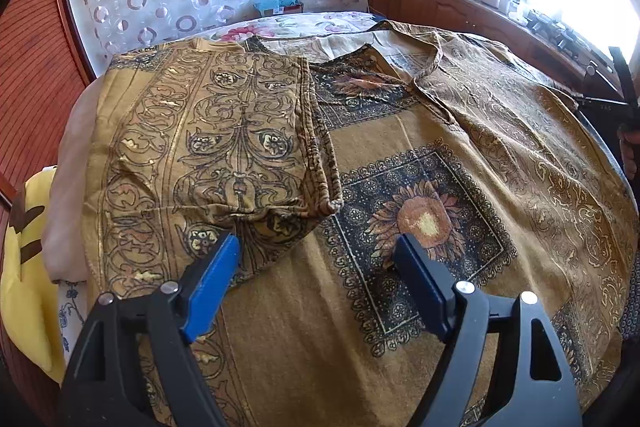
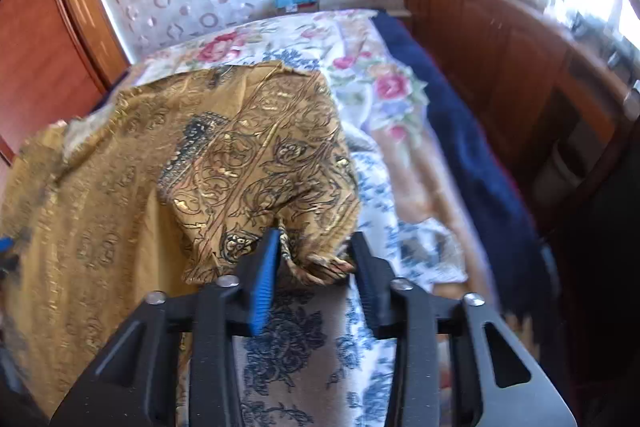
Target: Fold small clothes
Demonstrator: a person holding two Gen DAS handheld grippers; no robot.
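Garment: a mustard-gold printed top [image 1: 420, 187] lies spread over the bed [image 2: 360, 75], with a dark sunflower panel in its middle. It covers most of the bed's near part.

Left flap: in the left wrist view the left side of the garment is already folded inward. Its folded edge [image 1: 320, 143] runs from the far side of the bed toward the near edge, and ends in a small corner just ahead of the left tongs.

Left tongs [image 1: 318, 259]: open wide, holding nothing. They hover just over the cloth near the near edge of the bed. One blue pad [image 1: 212, 291] is above the lower end of the folded flap, the other beside the sunflower panel.

Right tongs [image 2: 314, 259]: the jaws are partly closed around a bunched corner of the garment [image 2: 320, 265]. The cloth touches the blue pad, but there is a gap on the other side, so I cannot tell if the grip is firm. The cloth seems to rise from the bed here.

Deciding relation: the garment's right side lies to the left of the right tongs, and the fold line should run parallel to the left flap's edge. The right hand is the nearer one, so I judge the fold is its work.

Risk: the corner may slip out if the jaws are not tight.
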